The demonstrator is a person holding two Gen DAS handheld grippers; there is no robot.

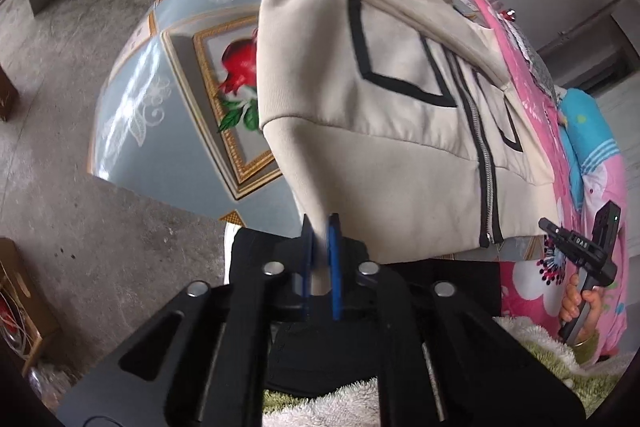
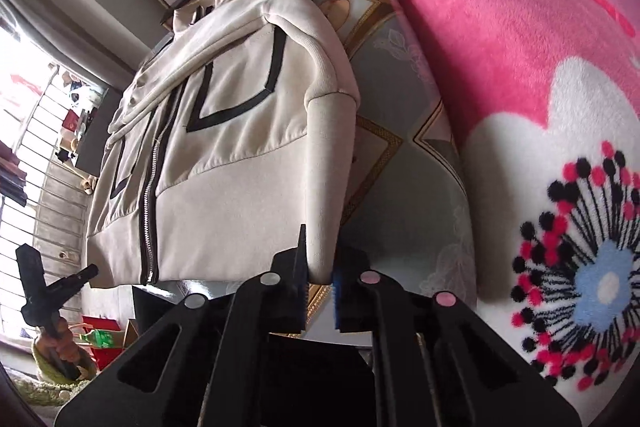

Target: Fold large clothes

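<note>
Glossy blue-grey oilcloth with gold frames and a red fruit print covers the bench (image 1: 132, 99) we are working on, and it is the biggest thing before us. Beside it, on our right, lies a pink fleece blanket (image 2: 500, 27) with a large white flower, pressed against the bench edge and, as far as we can tell, out of the way of the fold.

On the bench lies the cream zip jacket (image 1: 360, 107), front up, zip closed, black trim lines on the chest. Its sleeves are already laid across the front, and the hood sits at the far end. We judge the body to be narrowed and ready for the lengthwise fold.

Our left claw (image 1: 320, 255) is closed on the near left corner of the hem; cream cloth runs between its blue pads. Our right claw (image 2: 320, 279) has the opposite hem corner between its pads, though there the jaws look a little apart, so we judge it a looser grip. Holding both corners at once keeps the hem straight, so that the bottom can be carried up toward the hood without the layers sliding.

Each camera also catches the other claw at the edge of its view, held in a bare hand (image 1: 580, 303) with a fuzzy green cuff.
</note>
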